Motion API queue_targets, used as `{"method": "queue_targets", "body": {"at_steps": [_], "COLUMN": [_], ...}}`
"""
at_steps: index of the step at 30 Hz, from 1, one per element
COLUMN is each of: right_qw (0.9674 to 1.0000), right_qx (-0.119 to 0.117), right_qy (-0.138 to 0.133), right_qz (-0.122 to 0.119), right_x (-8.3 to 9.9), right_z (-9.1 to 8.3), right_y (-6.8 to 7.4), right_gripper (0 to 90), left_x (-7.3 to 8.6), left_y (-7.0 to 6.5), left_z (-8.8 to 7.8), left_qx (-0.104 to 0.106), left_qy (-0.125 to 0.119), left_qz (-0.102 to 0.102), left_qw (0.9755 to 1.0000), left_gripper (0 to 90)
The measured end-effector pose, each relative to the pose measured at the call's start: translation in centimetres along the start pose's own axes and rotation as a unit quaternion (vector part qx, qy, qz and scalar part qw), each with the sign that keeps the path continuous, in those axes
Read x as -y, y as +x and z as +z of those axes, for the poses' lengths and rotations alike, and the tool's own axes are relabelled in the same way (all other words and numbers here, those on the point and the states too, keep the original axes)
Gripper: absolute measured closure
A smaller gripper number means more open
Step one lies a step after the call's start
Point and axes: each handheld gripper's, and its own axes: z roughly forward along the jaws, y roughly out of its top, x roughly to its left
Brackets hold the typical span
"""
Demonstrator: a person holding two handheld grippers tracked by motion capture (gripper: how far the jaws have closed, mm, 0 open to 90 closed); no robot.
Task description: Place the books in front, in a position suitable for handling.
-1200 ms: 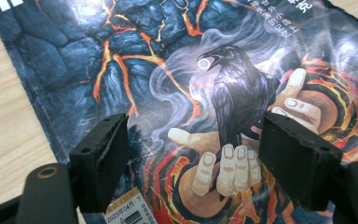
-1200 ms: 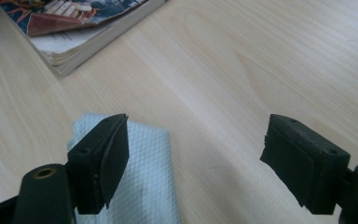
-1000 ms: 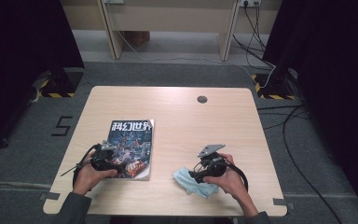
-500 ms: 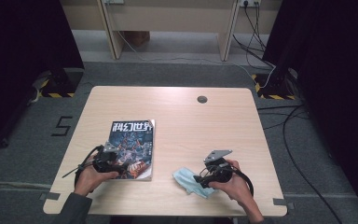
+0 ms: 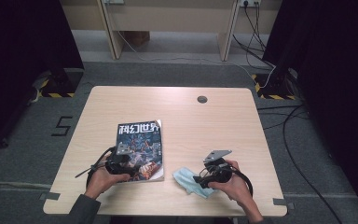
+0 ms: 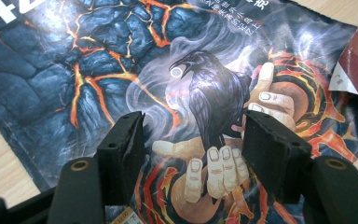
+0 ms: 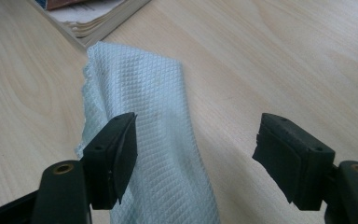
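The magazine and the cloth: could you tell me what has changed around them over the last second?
The left claw has slid further over the magazine cover, and its jaws have just been closing, still apart above the cover. The right claw drew back slightly toward the person, open over the pale blue cloth. Magazine and cloth lie as before.

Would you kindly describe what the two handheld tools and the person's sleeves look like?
Both are black. The left tool has two blocky black jaws with flat pads, on arms with brass-coloured screw holes. The right tool is built alike and carries a grey three-cornered plate on top. A black cable loops from each. The sleeve is dark grey.
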Motion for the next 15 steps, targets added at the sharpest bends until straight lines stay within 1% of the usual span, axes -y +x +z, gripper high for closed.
{"method": "queue_targets", "body": {"at_steps": [1,2,3,4,5,6,7,8,9,10,12,13,15], "right_qw": [1.0,1.0,1.0,1.0,1.0,1.0,1.0,1.0,1.0,1.0,1.0,1.0,1.0], "right_qx": [0.0,0.0,-0.001,-0.001,-0.002,-0.002,0.0,-0.001,0.0,0.0,0.0,0.0,0.0], "right_qy": [-0.001,-0.003,-0.003,-0.005,-0.004,-0.004,-0.004,-0.003,-0.005,-0.005,-0.004,-0.004,-0.004], "right_qz": [0.0,-0.001,0.0,-0.001,0.0,0.0,0.003,0.002,-0.001,-0.001,-0.002,-0.005,-0.009], "right_x": [0.0,0.0,0.0,0.0,0.0,0.0,0.0,0.0,0.0,0.0,-0.1,-0.1,-0.1], "right_z": [0.0,-0.1,-0.2,-0.2,-0.2,-0.2,-0.2,-0.2,-0.2,-0.2,-0.2,-0.2,-0.3], "right_y": [0.0,0.0,0.0,-0.1,-0.1,-0.1,-0.2,-0.1,-0.1,-0.1,0.0,0.2,0.5], "right_gripper": [29.4,29.4,29.4,29.4,29.4,29.4,29.6,29.9,30.0,30.0,30.1,30.4,31.7], "left_x": [0.0,0.1,0.2,0.2,0.2,0.2,0.4,0.4,0.7,0.7,1.0,0.9,0.7], "left_y": [0.1,0.4,0.7,1.2,1.6,1.6,2.4,2.4,2.8,2.8,2.6,2.5,2.6], "left_z": [0.0,0.0,-0.2,-0.5,-0.9,-0.9,-1.4,-1.4,-1.3,-1.3,-0.7,-0.7,-0.7], "left_qx": [-0.002,-0.019,-0.027,-0.03,-0.038,-0.038,-0.057,-0.057,-0.053,-0.053,-0.054,-0.056,-0.052], "left_qy": [0.002,-0.005,-0.011,-0.017,-0.027,-0.027,-0.024,-0.024,-0.011,-0.011,0.003,0.006,0.013], "left_qz": [-0.004,-0.019,-0.031,-0.049,-0.07,-0.07,-0.08,-0.08,-0.083,-0.083,-0.07,-0.066,-0.063], "left_qw": [1.0,0.9996,0.9991,0.9982,0.9964,0.9964,0.9949,0.9949,0.9951,0.9951,0.9961,0.9962,0.9966], "left_gripper": [37.3,32.8,33.1,31.4,29.0,27.5,26.6,26.0,26.0,26.1,26.9,25.2,26.3]}}
